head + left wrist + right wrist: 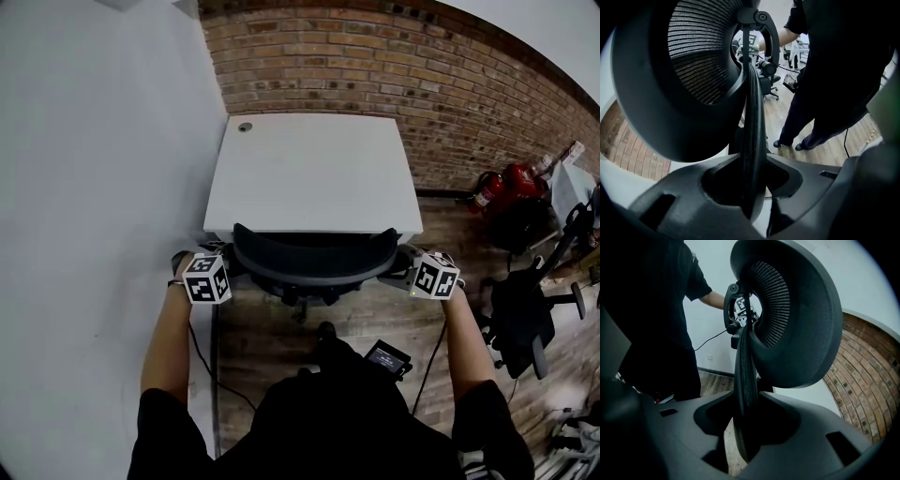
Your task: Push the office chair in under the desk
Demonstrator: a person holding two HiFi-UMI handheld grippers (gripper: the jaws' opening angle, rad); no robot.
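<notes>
Head view: looks steeply down on a white desk at centre frame, backed against a brick wall across the top, beside a pale wall filling the left. Shows the black chair just below the desk, curved back right along the desk's near edge, over a wood floor. Places the left gripper at the left end of that curve and the right gripper at the right end, on bare arms reaching up from the bottom of the frame. Catches a second chair and red extinguishers at far right.

Left gripper view: looks along the dark jaws at the bottom of the frame. Finds them partly spread and clamped on the chair's thin edge, seen edge-on up the middle. Shows a round mesh pad at upper left and dark-clothed legs at right.

Right gripper view: gives the same from the other end. Finds the jaws partly spread, pressed on the chair's thin edge at centre. Sets the mesh pad at upper right, brick at lower right, the person at left.
</notes>
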